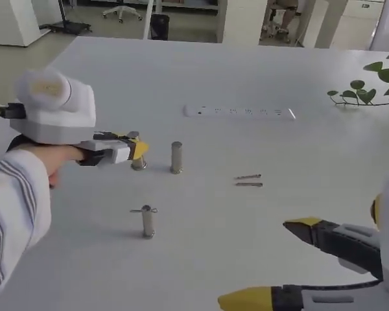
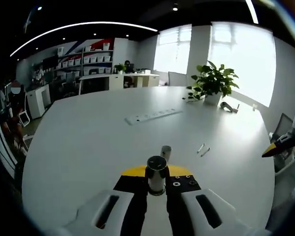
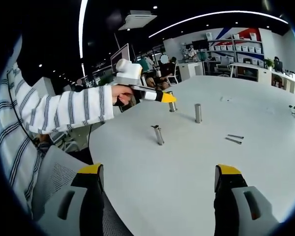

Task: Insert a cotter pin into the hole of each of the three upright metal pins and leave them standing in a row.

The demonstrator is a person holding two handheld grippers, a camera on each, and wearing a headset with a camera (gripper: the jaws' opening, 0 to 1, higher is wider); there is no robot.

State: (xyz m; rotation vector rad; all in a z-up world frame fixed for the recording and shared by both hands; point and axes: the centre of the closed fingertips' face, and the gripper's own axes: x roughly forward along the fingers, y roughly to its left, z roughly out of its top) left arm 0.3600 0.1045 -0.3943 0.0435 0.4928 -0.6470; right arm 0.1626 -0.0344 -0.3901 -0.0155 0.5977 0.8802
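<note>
My left gripper [image 1: 139, 152] is shut on an upright metal pin [image 2: 156, 173] at the left of the white table; no cotter pin shows in it. A second bare pin [image 1: 176, 157] stands just to its right. Nearer me stands a third pin [image 1: 148, 221] with a cotter pin [image 1: 144, 209] through its top. Two loose cotter pins [image 1: 249, 181] lie side by side to the right. My right gripper [image 1: 256, 262] hangs open at the lower right, holding nothing. In the right gripper view, the pin with the cotter [image 3: 159, 134] is straight ahead between the wide jaws.
A white power strip [image 1: 240, 112] lies across the table behind the pins. A leafy plant [image 1: 373, 84] reaches in at the far right edge. The person's striped sleeve [image 1: 13, 207] covers the near left corner. Bare tabletop [image 1: 259, 220] lies between the grippers.
</note>
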